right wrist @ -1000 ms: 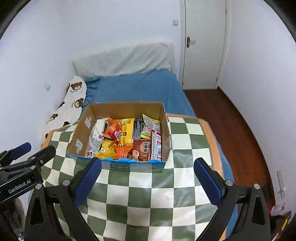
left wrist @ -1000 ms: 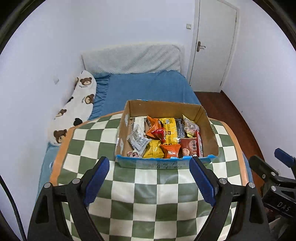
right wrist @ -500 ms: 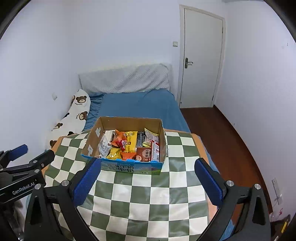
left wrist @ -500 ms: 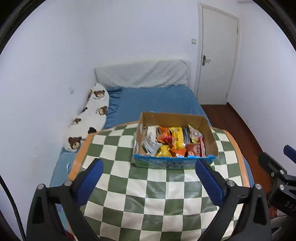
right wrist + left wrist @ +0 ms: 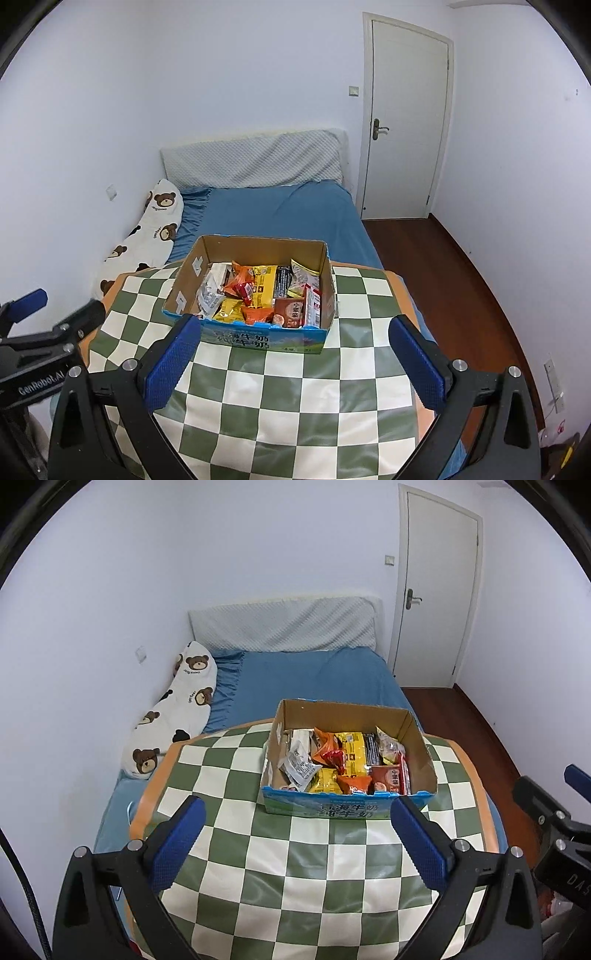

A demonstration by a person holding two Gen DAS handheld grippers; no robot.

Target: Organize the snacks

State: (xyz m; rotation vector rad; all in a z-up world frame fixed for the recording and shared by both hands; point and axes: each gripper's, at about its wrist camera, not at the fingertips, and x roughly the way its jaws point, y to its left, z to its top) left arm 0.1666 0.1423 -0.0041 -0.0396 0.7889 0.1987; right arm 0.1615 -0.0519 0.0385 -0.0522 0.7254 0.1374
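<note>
An open cardboard box [image 5: 421, 744] with a blue printed front stands at the far end of the green-and-white checkered table [image 5: 306, 878]. It also shows in the right wrist view [image 5: 186, 280]. It holds several snack packets [image 5: 341, 762], orange, yellow, red, grey and black, also seen in the right wrist view [image 5: 258, 295]. My left gripper [image 5: 295, 843] is open and empty, held above the near part of the table, well short of the box. My right gripper [image 5: 293, 363] is open and empty, beside it to the right.
A bed with a blue sheet [image 5: 314, 679] lies beyond the table, with a bear-print pillow [image 5: 173, 709] along the left wall and a grey headboard cushion [image 5: 284, 627]. A white door [image 5: 406, 122] and wooden floor [image 5: 461, 280] are at the right.
Both grippers have pulled back and up from the box; it looks smaller and farther, and more of the table shows. Both stay open.
</note>
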